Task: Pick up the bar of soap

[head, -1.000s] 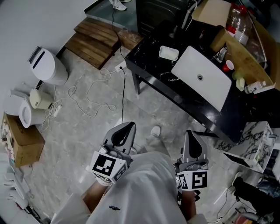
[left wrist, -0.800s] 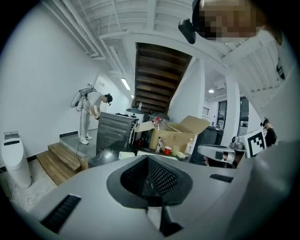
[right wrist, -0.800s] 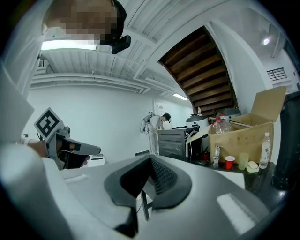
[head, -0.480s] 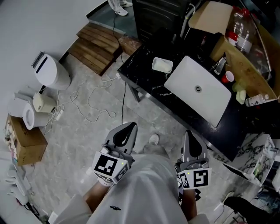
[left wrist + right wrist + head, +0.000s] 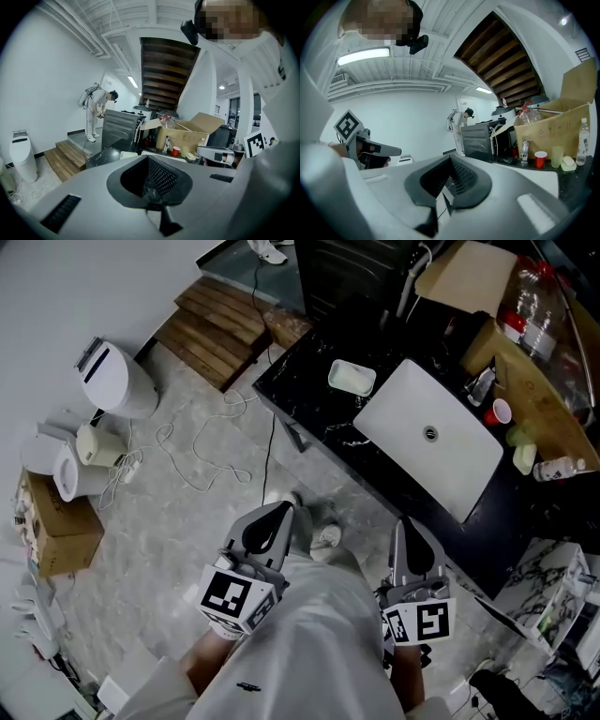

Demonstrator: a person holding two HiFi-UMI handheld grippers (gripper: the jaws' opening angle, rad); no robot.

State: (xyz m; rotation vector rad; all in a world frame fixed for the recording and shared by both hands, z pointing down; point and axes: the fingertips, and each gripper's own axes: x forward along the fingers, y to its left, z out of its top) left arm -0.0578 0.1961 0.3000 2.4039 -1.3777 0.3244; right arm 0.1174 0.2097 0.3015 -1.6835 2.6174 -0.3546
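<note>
Floor point(image 5: 178, 521) of pale stone separates the person from a black counter point(image 5: 302, 376) that carries a white sink point(image 5: 403, 409). Held low against the person's white clothing, the left gripper point(image 5: 277, 511) and the right gripper point(image 5: 405, 527) each have their jaws pressed together with nothing between them. The bar of soap point(image 5: 352, 379) lies in a small white dish point(image 5: 332, 371) on the counter just beside the sink, well apart from both grippers.

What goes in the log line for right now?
left gripper shut, empty | right gripper shut, empty | soap in dish on counter, untouched
</note>
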